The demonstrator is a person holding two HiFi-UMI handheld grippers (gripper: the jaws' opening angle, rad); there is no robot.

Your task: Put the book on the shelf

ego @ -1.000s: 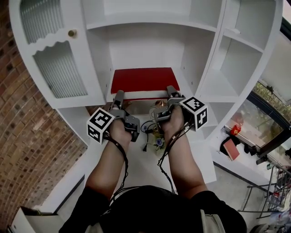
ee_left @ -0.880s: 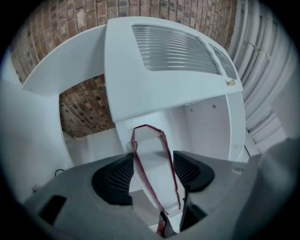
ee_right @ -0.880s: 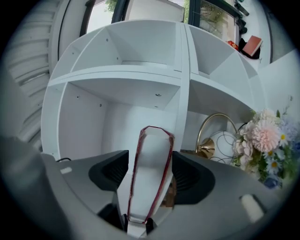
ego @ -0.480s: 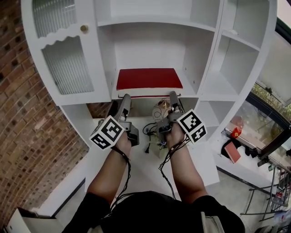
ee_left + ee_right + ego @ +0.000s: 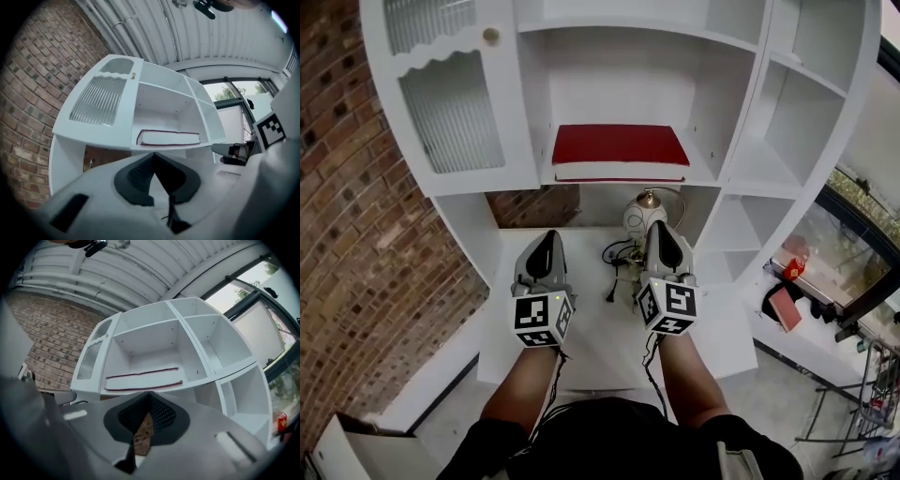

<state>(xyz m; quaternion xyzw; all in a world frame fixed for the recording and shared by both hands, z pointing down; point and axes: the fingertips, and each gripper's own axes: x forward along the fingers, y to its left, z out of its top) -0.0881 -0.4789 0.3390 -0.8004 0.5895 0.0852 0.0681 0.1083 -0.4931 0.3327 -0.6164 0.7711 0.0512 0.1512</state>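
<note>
Two claws shut tight, both empty: left claw (image 5: 547,239), right claw (image 5: 660,230), side by side over white surface (image 5: 595,342). Red book (image 5: 620,145) flat on shelf (image 5: 710,172), middle compartment, ahead and above claws, long axis left-right, equally near both. Free room above book, walls close beside it. Placement looks done.

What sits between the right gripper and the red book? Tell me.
Head view: a round white lamp and black cables, on the desk under the book.
</note>
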